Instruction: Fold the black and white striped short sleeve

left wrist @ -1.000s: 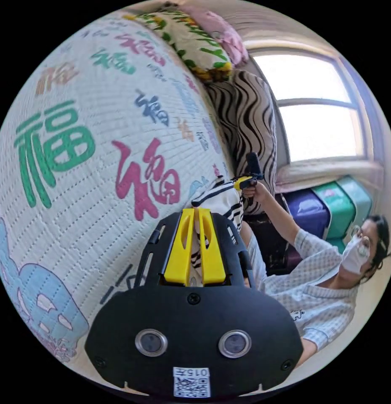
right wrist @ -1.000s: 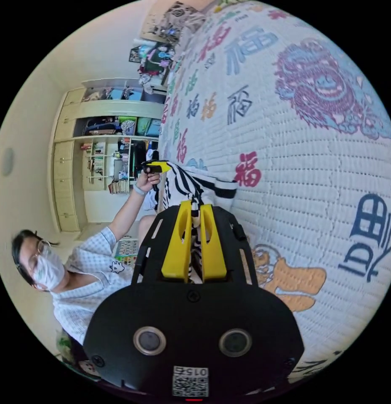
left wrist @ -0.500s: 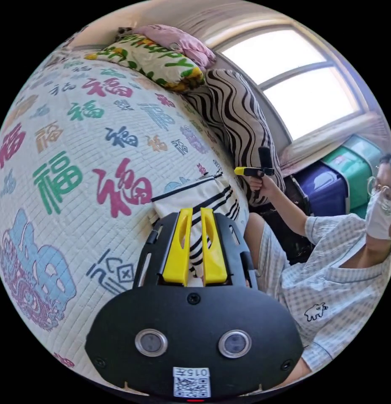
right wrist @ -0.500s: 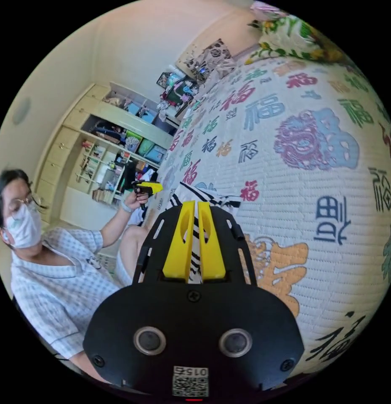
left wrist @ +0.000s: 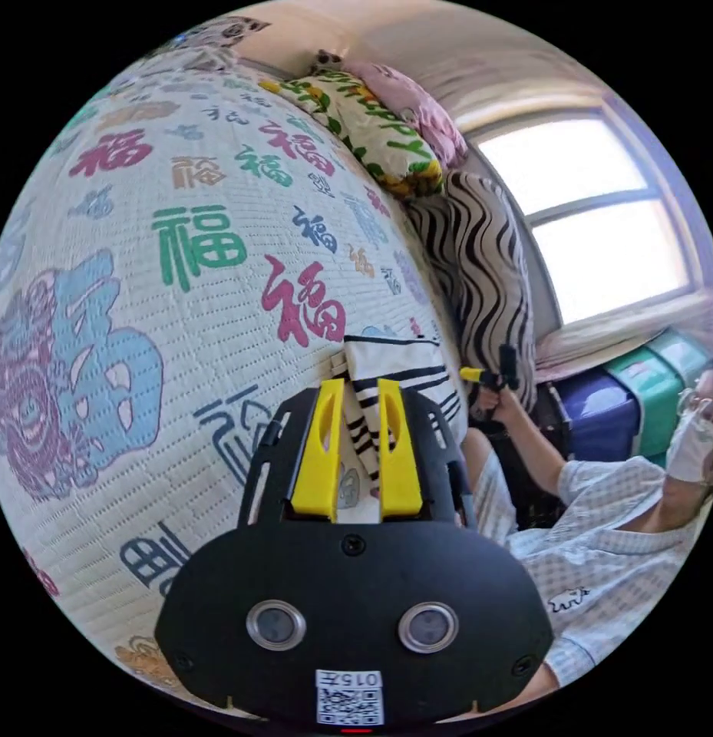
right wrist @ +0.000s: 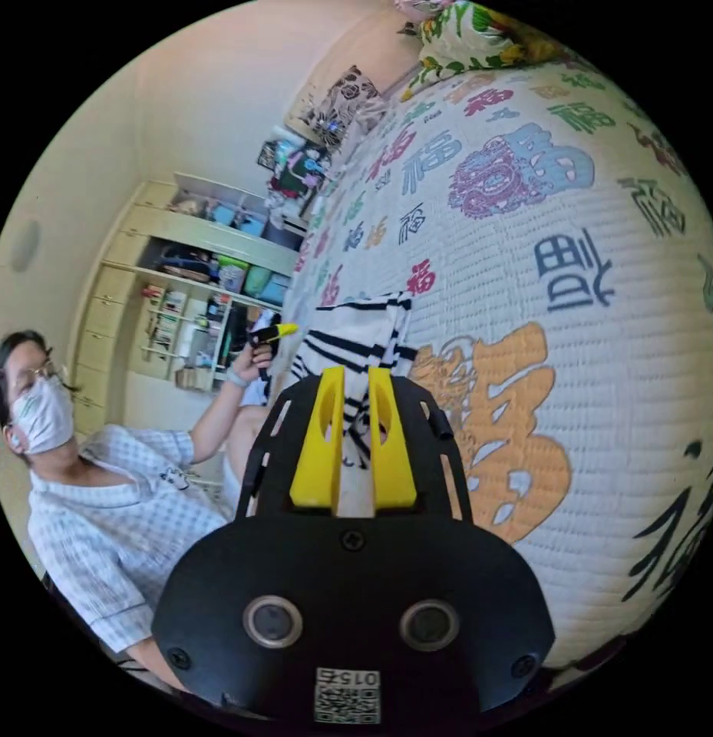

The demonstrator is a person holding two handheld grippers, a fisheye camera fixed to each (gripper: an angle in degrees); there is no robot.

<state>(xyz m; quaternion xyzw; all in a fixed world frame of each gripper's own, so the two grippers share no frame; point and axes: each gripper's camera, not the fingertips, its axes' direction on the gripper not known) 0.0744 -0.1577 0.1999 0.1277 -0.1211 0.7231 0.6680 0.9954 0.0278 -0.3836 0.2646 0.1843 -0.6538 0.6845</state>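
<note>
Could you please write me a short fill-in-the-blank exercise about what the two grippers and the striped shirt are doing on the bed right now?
1. The striped shirt lies on a quilt printed with large coloured ____.
2. The left gripper has its jaws ____, with shirt fabric lying between them.
3. The jaws of the right gripper are coloured ____.
4. Behind the zebra-striped cushion a bright ____ lets in daylight.

Missing words: characters; open; yellow; window
</note>
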